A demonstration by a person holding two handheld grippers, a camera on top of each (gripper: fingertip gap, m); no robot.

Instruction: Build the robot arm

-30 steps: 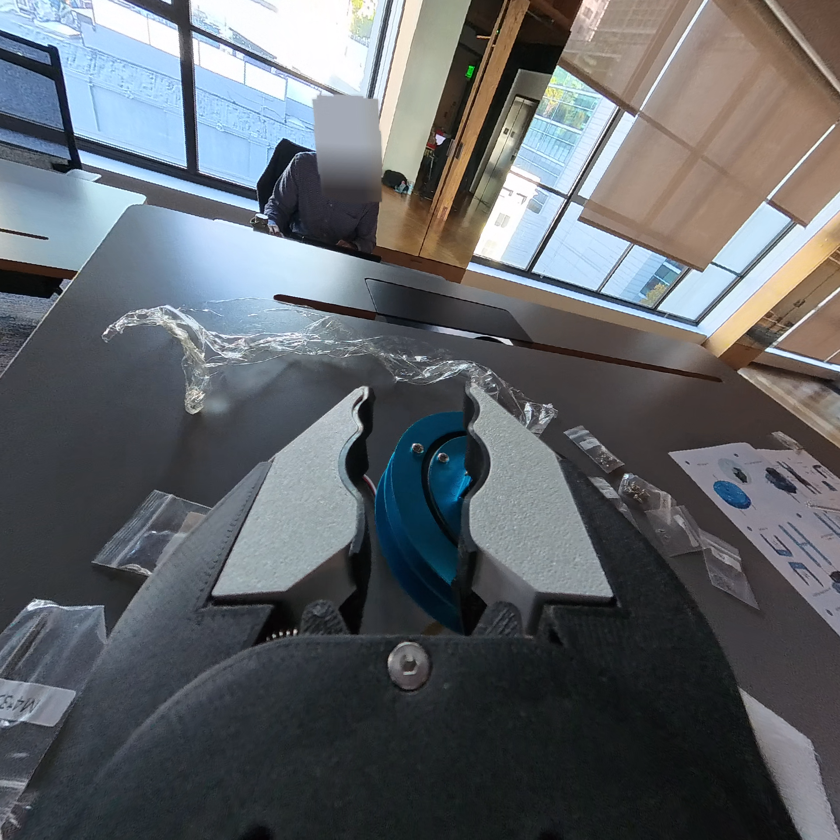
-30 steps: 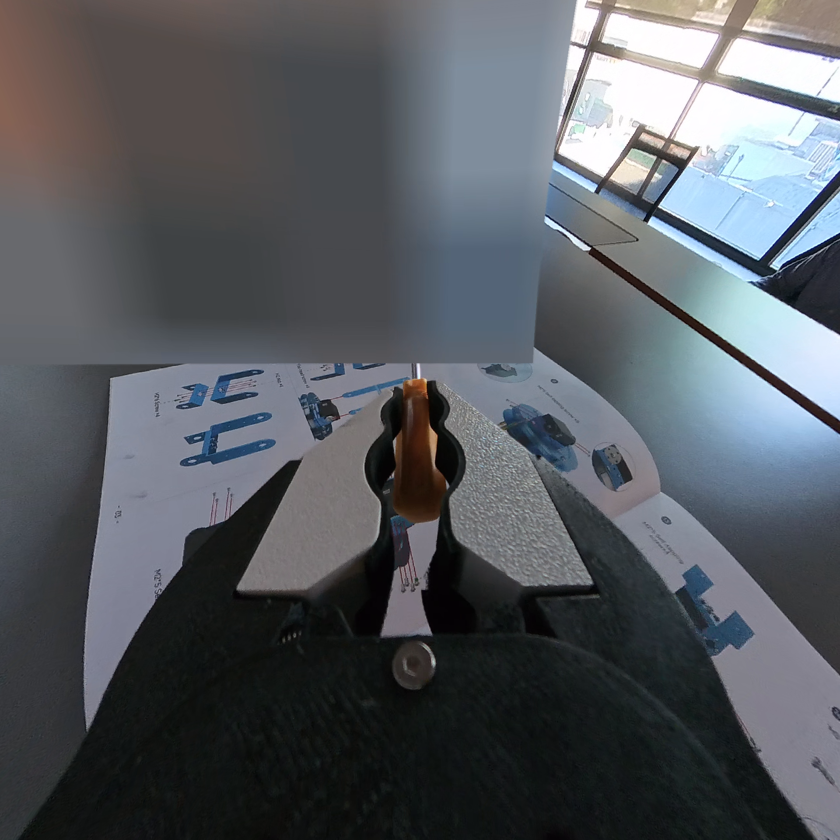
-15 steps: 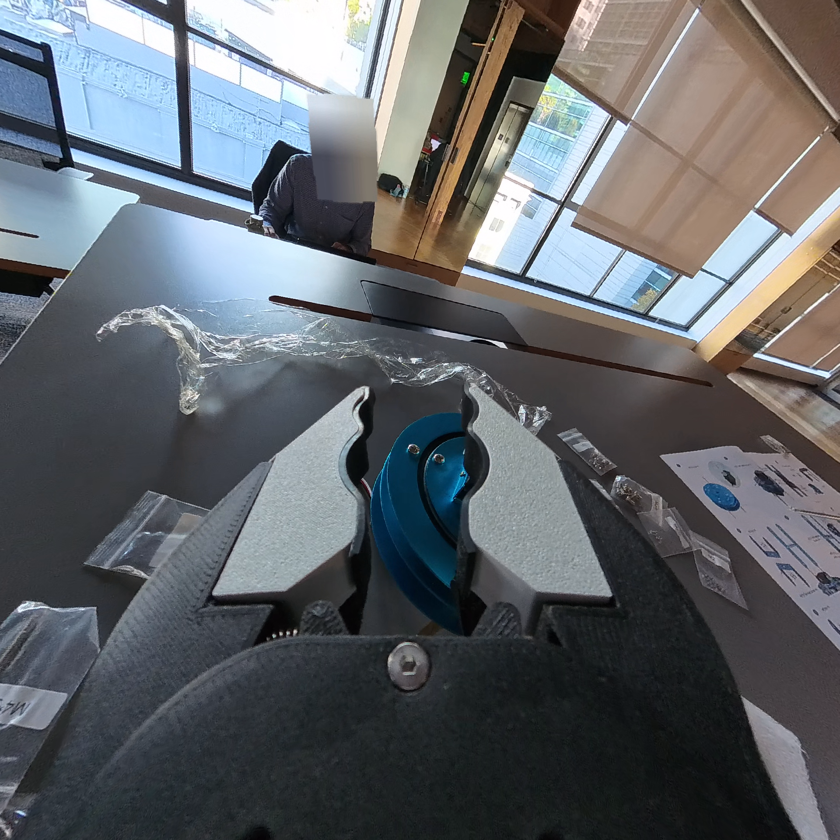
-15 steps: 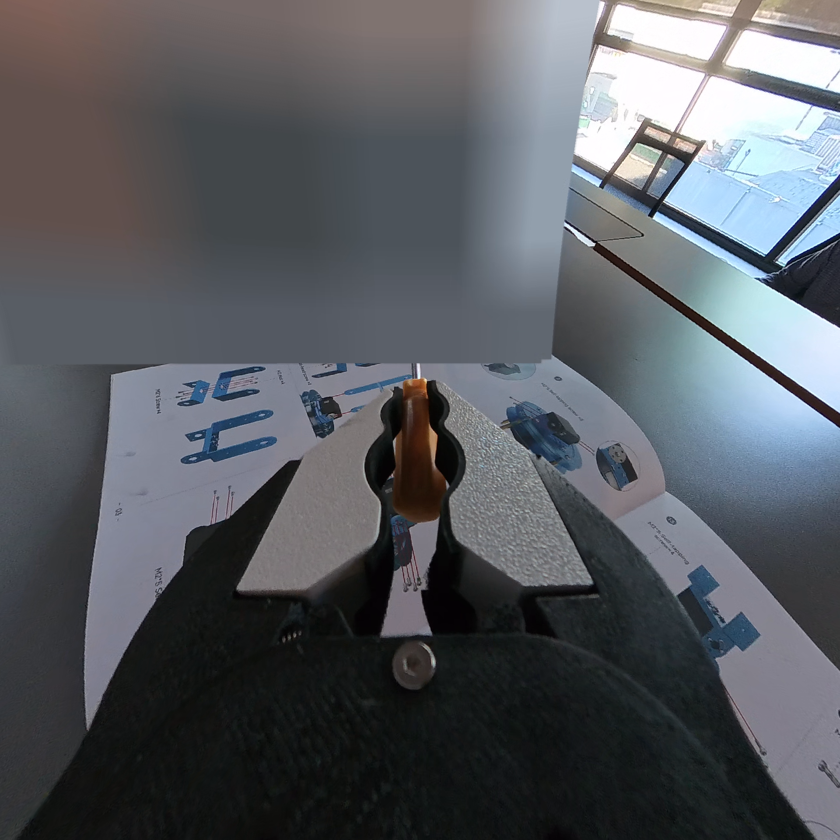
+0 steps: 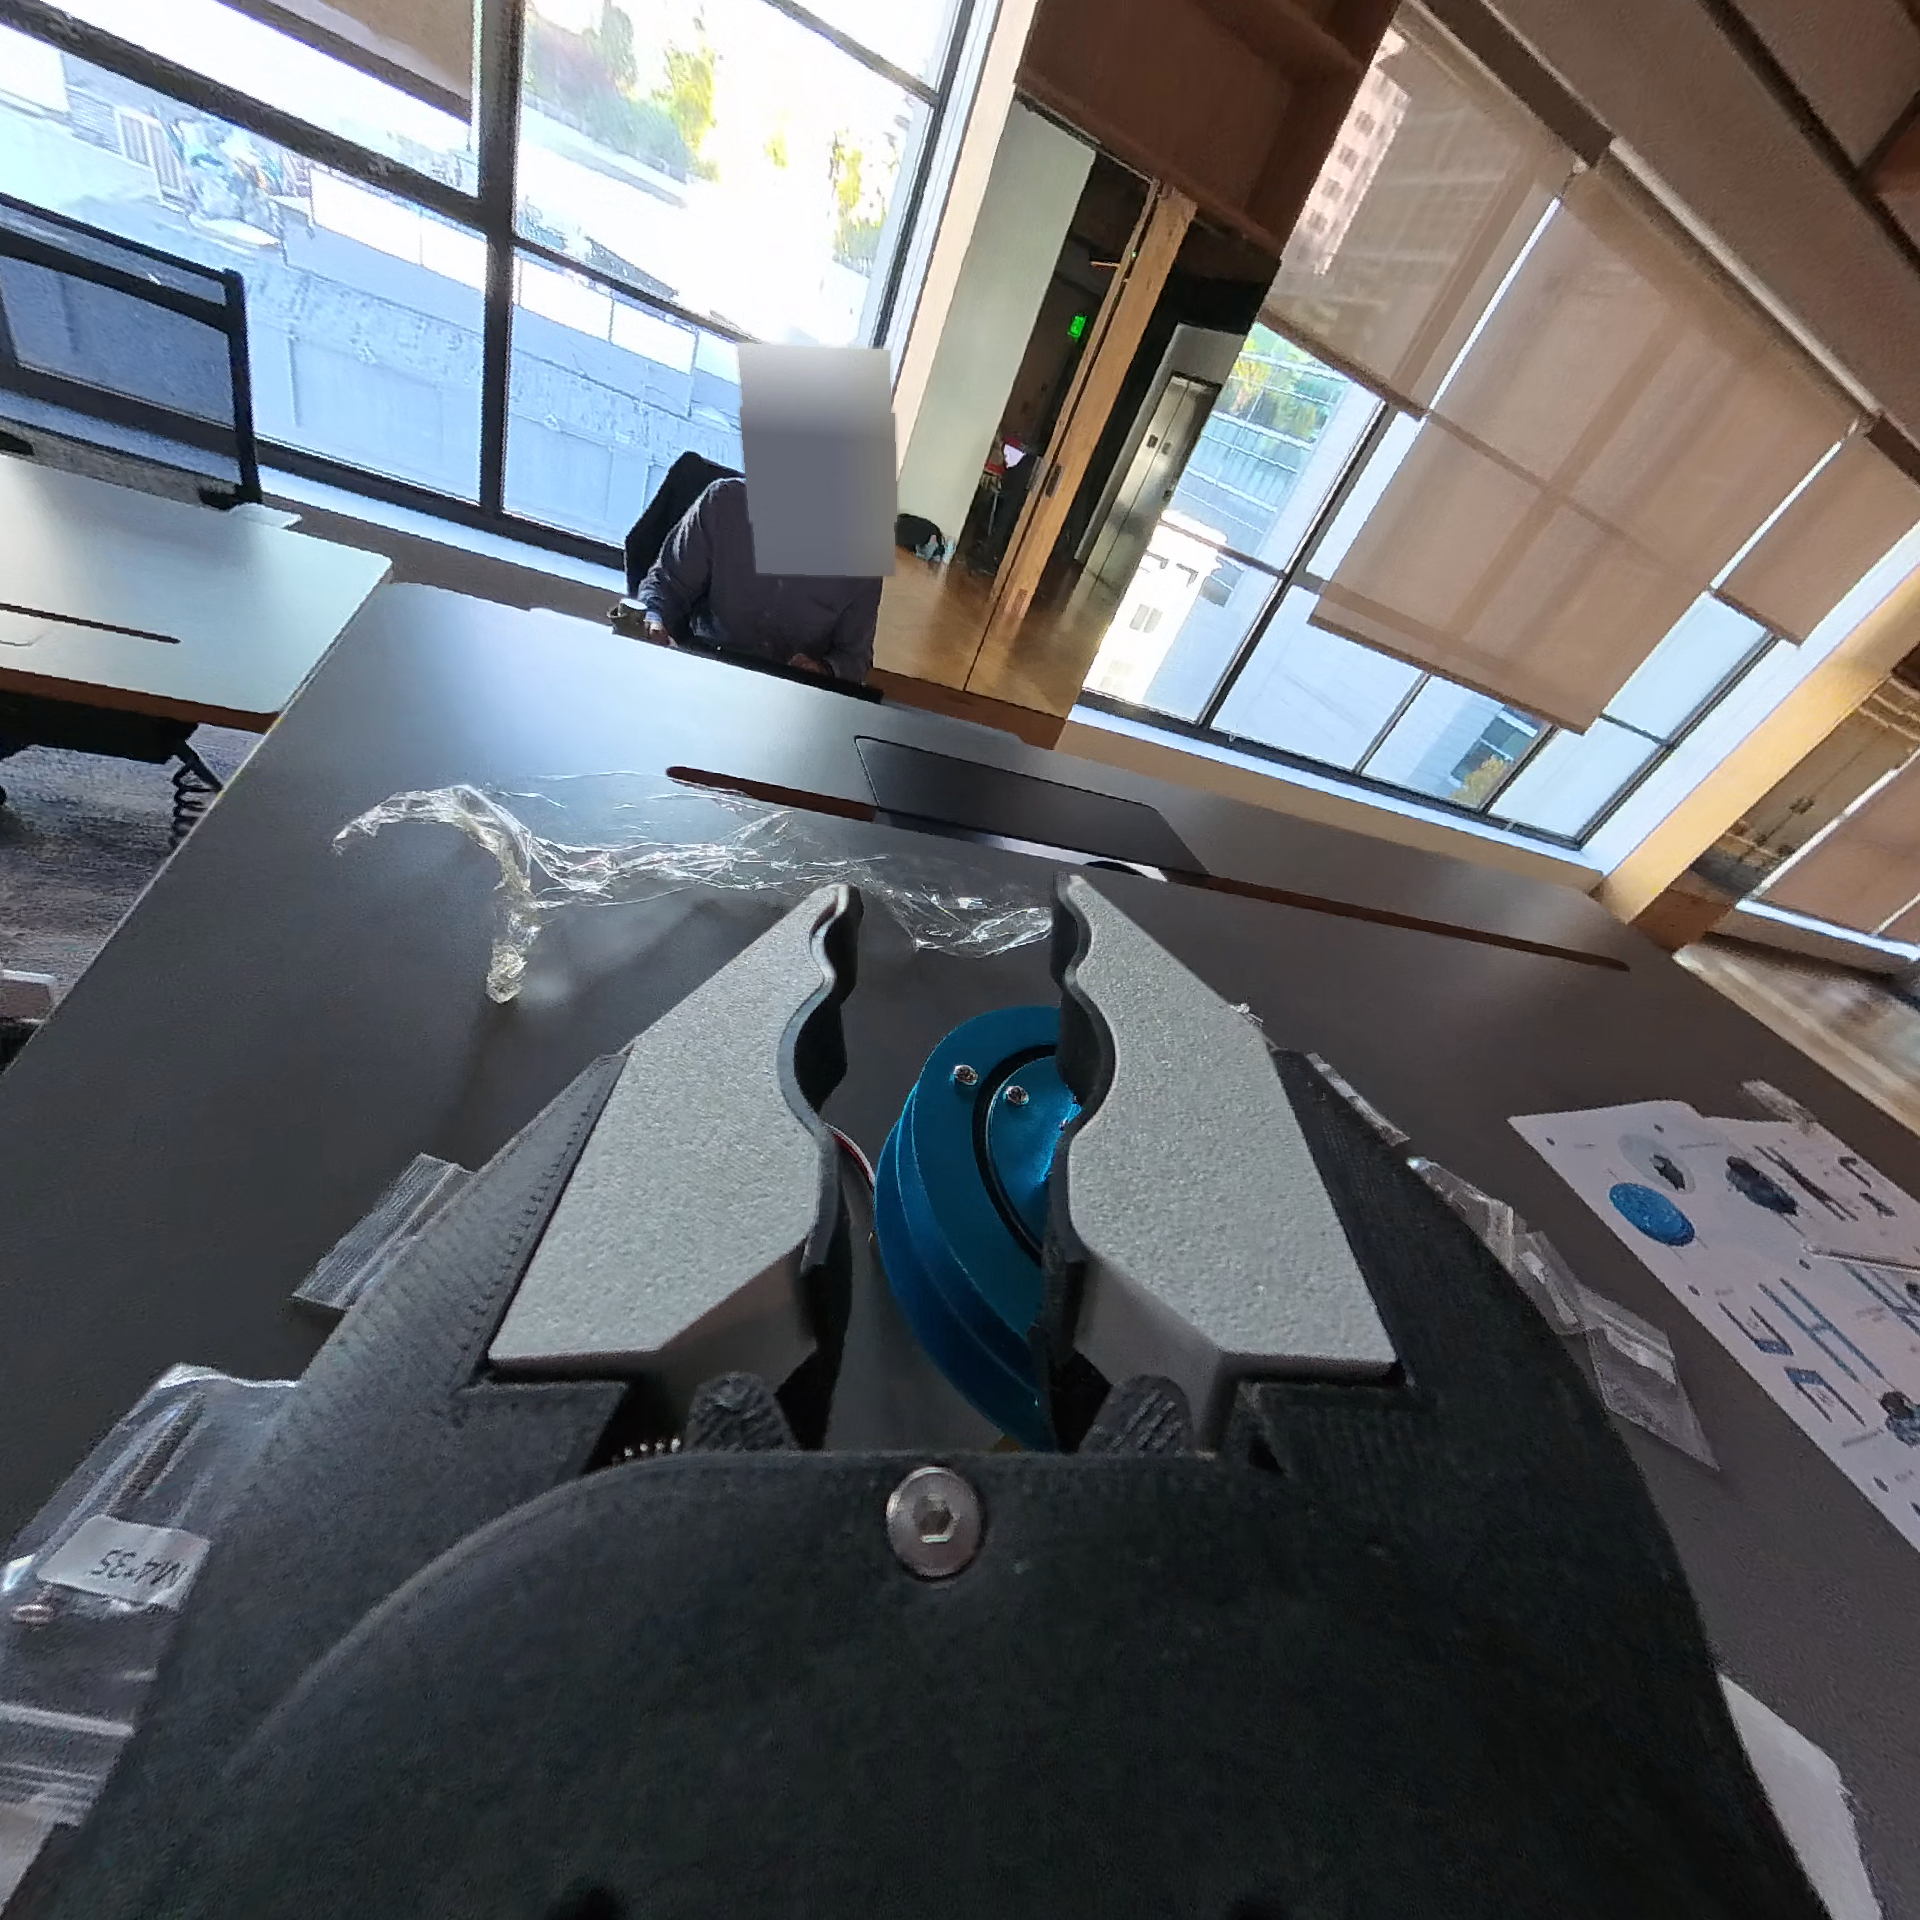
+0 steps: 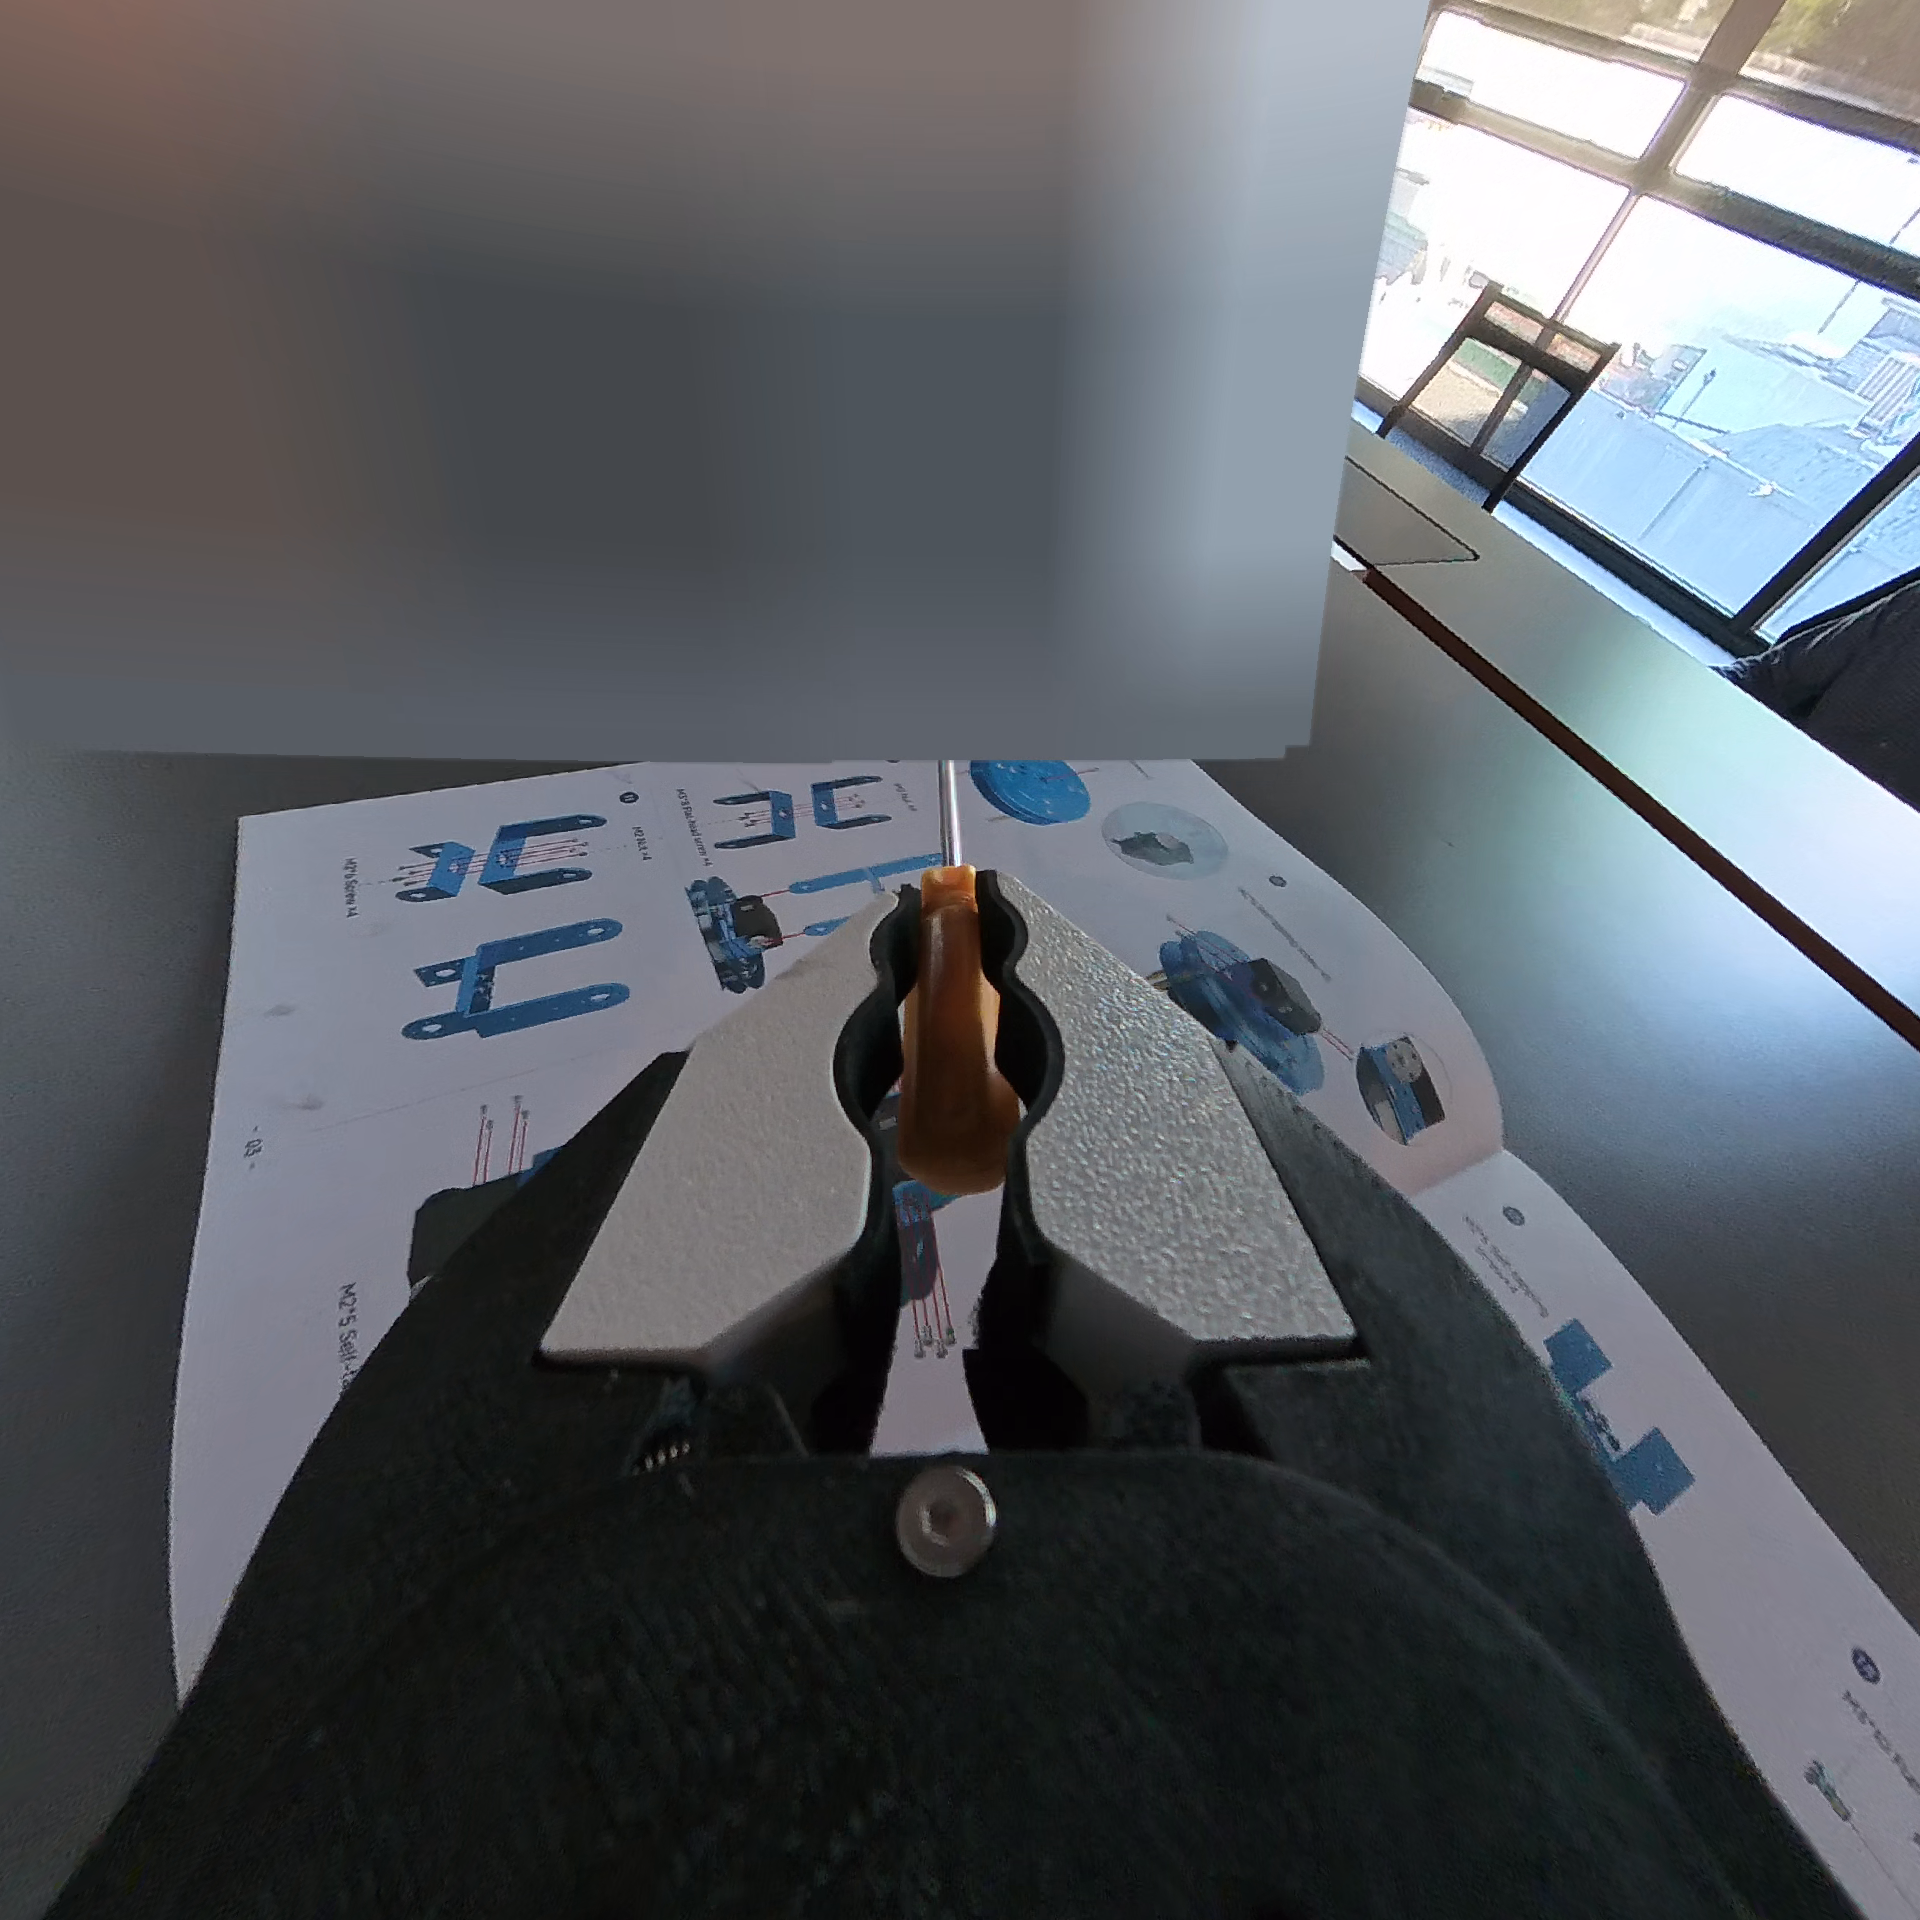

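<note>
My left gripper is shut on a blue metal disc assembly held on edge. The disc lies against the right finger, and a white part with red wires behind it meets the left finger. It is held above the dark table. My right gripper is shut on the orange handle of a screwdriver. Its thin metal shaft points forward over a printed instruction sheet. The tip is hidden behind a blurred patch.
Crumpled clear plastic wrap lies ahead of the left gripper. Small clear bags of hardware lie at the right and the near left. The instruction sheet lies at the right. A person sits at the table's far end. About 55 centimetres separates my left fingertips from my right.
The left gripper has tilted and shifted a little with the blue disc in it, and the disc sits slightly lower between the fingers. The right gripper has moved slightly over the sheet, still holding the screwdriver.
</note>
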